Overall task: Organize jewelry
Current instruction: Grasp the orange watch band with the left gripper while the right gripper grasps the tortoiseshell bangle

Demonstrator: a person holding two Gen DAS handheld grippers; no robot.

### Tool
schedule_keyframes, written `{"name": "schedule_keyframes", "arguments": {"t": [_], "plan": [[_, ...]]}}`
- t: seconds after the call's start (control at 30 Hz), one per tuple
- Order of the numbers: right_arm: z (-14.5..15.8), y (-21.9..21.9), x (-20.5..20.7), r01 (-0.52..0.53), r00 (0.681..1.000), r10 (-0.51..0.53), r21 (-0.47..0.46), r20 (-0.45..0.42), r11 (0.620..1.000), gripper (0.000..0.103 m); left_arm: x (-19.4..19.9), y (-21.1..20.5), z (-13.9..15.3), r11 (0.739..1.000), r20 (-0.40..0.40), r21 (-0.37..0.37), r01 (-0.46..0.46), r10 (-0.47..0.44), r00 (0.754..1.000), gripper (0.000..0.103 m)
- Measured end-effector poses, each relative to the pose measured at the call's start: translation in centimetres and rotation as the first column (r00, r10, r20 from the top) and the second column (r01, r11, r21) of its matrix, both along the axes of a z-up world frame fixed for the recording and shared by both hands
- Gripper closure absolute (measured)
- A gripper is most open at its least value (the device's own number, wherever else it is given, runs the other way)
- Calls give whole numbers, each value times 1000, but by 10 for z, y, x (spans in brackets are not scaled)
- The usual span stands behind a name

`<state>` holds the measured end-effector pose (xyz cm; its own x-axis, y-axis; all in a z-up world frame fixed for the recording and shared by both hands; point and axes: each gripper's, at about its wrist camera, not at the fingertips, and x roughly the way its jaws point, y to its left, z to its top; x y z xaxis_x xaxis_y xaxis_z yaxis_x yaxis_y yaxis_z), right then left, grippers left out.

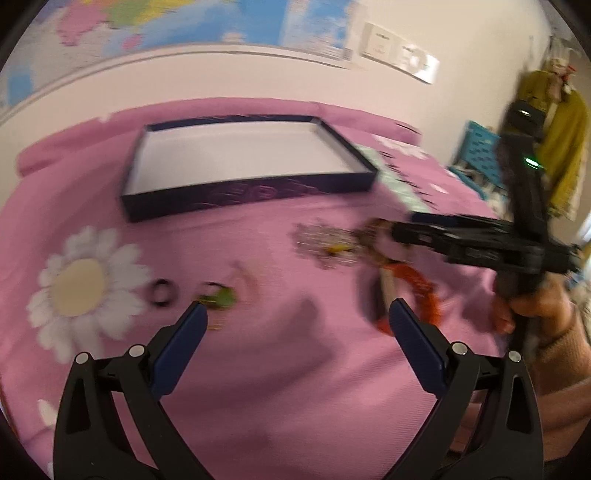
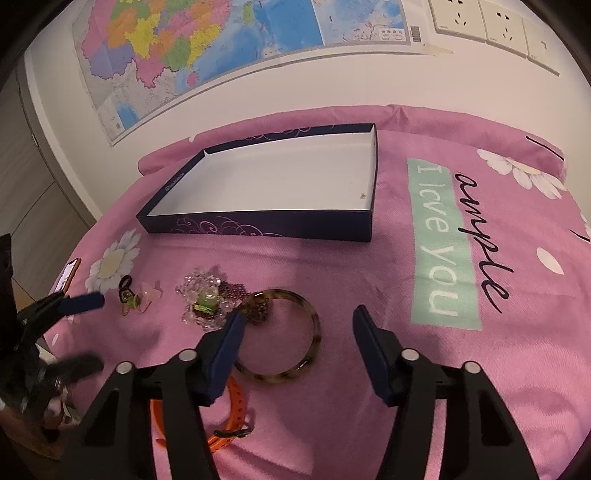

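Observation:
Several jewelry pieces lie on a pink bedspread (image 2: 332, 280) in front of a shallow dark purple box (image 2: 258, 225) with a white inside. My right gripper (image 2: 300, 319) stands open over a tortoiseshell bangle (image 2: 316, 325). Its left finger overlaps the bangle's left side and its right finger is well clear. An orange strap (image 2: 236, 406) lies under that left finger. A crystal flower brooch (image 2: 203, 302), a green piece (image 2: 129, 299) and a pink piece (image 2: 151, 291) lie further left. My left gripper (image 1: 297, 312) is open and holds nothing, just short of the green piece (image 1: 218, 295) and a black ring (image 1: 162, 291).
A phone (image 2: 68, 275) lies at the bedspread's left edge. A wall with a map (image 2: 221, 48) and sockets (image 2: 480, 18) rises behind the box. A person's hand (image 1: 535, 306) holds the right gripper. A blue crate (image 1: 476, 155) and yellow clothing (image 1: 565, 147) stand far right.

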<state>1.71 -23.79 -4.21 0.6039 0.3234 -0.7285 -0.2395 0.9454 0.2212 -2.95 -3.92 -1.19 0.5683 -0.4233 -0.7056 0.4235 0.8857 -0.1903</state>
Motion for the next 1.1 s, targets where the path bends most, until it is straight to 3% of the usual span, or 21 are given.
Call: {"name": "schedule_keyframes", "arguments": {"t": [0.23,0.43,0.6,0.7,0.87,1.1], "plan": [[-2,-2,4,0,1000,0,19,-8,1000,48,1,-41,-18,993,-76,75,96,-91,993,10],[-2,2,4,-26,1000,26,14,-8,1000,48,8,-38,-18,991,-73,123,57,-48,996,16],[-3,2,4,-39,999,39,3,-14,999,48,20,-19,-14,984,-57,176,-34,45,997,23],[-4,0,3,-38,999,38,3,-17,999,48,21,-8,-6,990,-55,136,-32,40,998,23],[-5,-4,3,-32,999,32,13,-17,999,48,10,-25,-4,994,-87,69,83,-77,993,19],[-5,-2,4,-41,999,42,13,-12,999,48,10,-55,-20,982,-121,161,99,-80,989,24]]}}
